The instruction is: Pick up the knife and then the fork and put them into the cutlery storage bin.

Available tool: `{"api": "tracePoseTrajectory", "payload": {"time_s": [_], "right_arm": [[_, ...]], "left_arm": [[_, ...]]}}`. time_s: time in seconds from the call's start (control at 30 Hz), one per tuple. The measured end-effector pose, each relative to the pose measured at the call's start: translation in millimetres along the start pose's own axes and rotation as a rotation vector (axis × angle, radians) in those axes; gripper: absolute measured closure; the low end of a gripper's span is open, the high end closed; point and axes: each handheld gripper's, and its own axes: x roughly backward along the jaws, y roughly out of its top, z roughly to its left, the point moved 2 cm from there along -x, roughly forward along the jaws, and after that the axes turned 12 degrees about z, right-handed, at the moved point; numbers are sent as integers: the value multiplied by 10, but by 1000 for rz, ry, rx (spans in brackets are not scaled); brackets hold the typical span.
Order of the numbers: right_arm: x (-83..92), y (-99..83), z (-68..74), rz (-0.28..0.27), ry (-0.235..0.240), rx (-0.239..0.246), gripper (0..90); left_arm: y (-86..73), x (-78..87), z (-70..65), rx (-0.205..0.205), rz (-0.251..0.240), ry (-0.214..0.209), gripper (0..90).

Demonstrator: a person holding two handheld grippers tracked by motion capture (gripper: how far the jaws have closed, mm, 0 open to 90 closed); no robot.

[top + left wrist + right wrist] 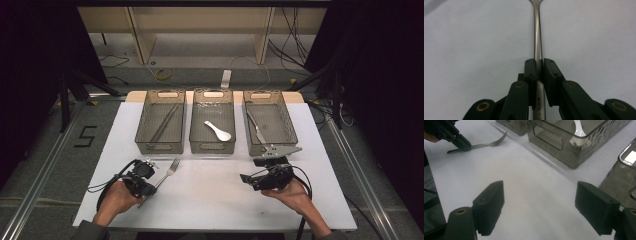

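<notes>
Fork (170, 170) lies on the white table (215, 195) in front of the leftmost of three grey bins, and the left gripper (538, 72) has its jaws clamped on the handle, tines pointing toward that left bin (160, 122) with nothing between them and its wall. Right of the fork, the middle bin (213, 121) holds a white spoon (218, 130), and the right bin (269, 122) holds a utensil too dim to identify. Farther right of the fork, the right gripper (539, 207) hovers over bare table, jaws wide and empty, its grey plate hiding the right bin's front corner.
</notes>
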Motion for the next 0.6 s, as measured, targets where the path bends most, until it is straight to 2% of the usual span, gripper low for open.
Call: {"api": "tracePoseTrajectory", "payload": {"time_s": [0.1, 0.33, 0.5, 0.6], "right_arm": [[4, 3, 2, -3, 1, 2, 246], [14, 7, -3, -7, 3, 0, 248], [19, 13, 9, -9, 5, 4, 249], [19, 16, 16, -12, 8, 7, 251]], "left_arm": [[-1, 2, 0, -16, -6, 6, 813], [1, 15, 5, -13, -30, -14, 815], [-1, 63, 0, -26, -51, -22, 816], [0, 100, -7, -33, -65, -40, 816]]}}
